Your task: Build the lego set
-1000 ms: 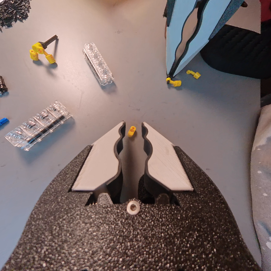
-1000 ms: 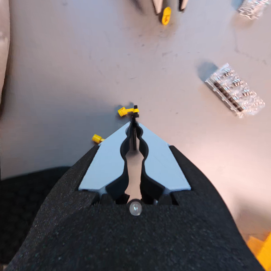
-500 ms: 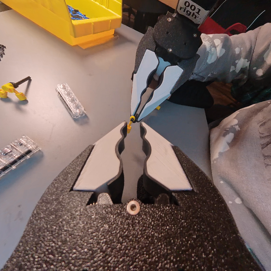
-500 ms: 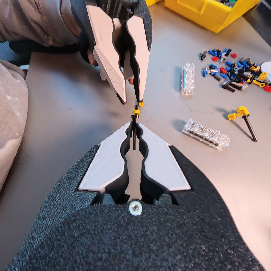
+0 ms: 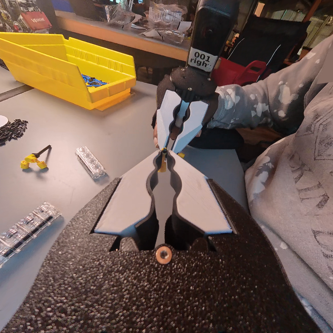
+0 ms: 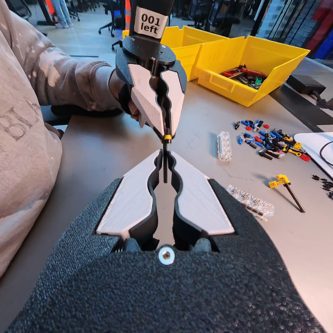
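Above the grey tabletop [image 5: 111, 129], the left gripper [image 5: 163, 153] pinches a small yellow plastic connector [image 5: 162, 164] between its closed fingertips. Tip to tip with it, the right gripper [image 6: 164, 152] is clamped on a thin black plastic axle [image 6: 165, 169], whose far end carries a yellow bushing [image 6: 167, 137] touching the left gripper's tips. Beyond lie two clear studded plastic blocks [image 6: 224, 145], a yellow-and-black axle assembly [image 6: 286, 191], a heap of small coloured parts [image 6: 270, 140] and yellow plastic bins [image 6: 252, 72].

A white printed label [image 5: 201, 59] sits on the right gripper [image 5: 166, 146]. Another label [image 6: 148, 24] sits on the left gripper [image 6: 167, 135]. A red sign [image 5: 36, 20] bears white lettering.
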The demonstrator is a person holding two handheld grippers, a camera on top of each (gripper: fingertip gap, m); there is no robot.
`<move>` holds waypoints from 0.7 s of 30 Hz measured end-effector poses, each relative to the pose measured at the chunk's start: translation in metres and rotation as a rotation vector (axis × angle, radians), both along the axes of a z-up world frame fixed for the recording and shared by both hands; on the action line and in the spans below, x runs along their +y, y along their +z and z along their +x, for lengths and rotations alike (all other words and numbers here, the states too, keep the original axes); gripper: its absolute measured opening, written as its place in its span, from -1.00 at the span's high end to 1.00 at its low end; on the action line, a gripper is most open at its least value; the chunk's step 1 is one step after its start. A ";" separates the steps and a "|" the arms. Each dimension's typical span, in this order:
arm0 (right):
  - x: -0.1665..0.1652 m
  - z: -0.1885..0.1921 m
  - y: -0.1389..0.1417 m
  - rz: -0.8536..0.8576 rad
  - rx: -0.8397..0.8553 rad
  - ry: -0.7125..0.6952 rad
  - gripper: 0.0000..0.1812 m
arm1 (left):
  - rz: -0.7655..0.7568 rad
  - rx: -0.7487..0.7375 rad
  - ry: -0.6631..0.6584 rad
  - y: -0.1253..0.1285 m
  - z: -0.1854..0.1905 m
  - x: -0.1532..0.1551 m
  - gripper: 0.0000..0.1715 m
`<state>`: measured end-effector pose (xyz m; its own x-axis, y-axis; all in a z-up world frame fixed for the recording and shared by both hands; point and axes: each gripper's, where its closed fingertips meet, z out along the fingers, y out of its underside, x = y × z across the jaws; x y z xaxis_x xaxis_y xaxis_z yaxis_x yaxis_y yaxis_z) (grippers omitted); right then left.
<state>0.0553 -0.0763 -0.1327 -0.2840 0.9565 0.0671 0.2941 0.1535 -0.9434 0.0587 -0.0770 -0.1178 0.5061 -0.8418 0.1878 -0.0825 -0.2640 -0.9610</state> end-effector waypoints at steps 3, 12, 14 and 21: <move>0.003 0.000 -0.002 -0.001 0.006 -0.016 0.89 | -0.018 -0.065 0.007 0.005 -0.005 0.003 0.95; 0.015 0.002 0.006 0.042 0.088 -0.092 0.92 | -0.073 -0.226 0.026 0.019 -0.014 0.008 0.95; 0.017 0.001 0.011 0.099 0.127 -0.110 0.95 | -0.088 -0.281 0.028 0.024 -0.016 0.009 0.95; 0.014 0.000 0.030 -0.016 0.200 -0.071 0.95 | -0.089 -0.324 0.018 0.030 -0.023 0.009 0.94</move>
<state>0.0552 -0.0620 -0.1027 -0.1988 0.9749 0.1004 0.1106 0.1241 -0.9861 0.0359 -0.0679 -0.0878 0.4228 -0.8062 0.4140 0.2294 -0.3467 -0.9095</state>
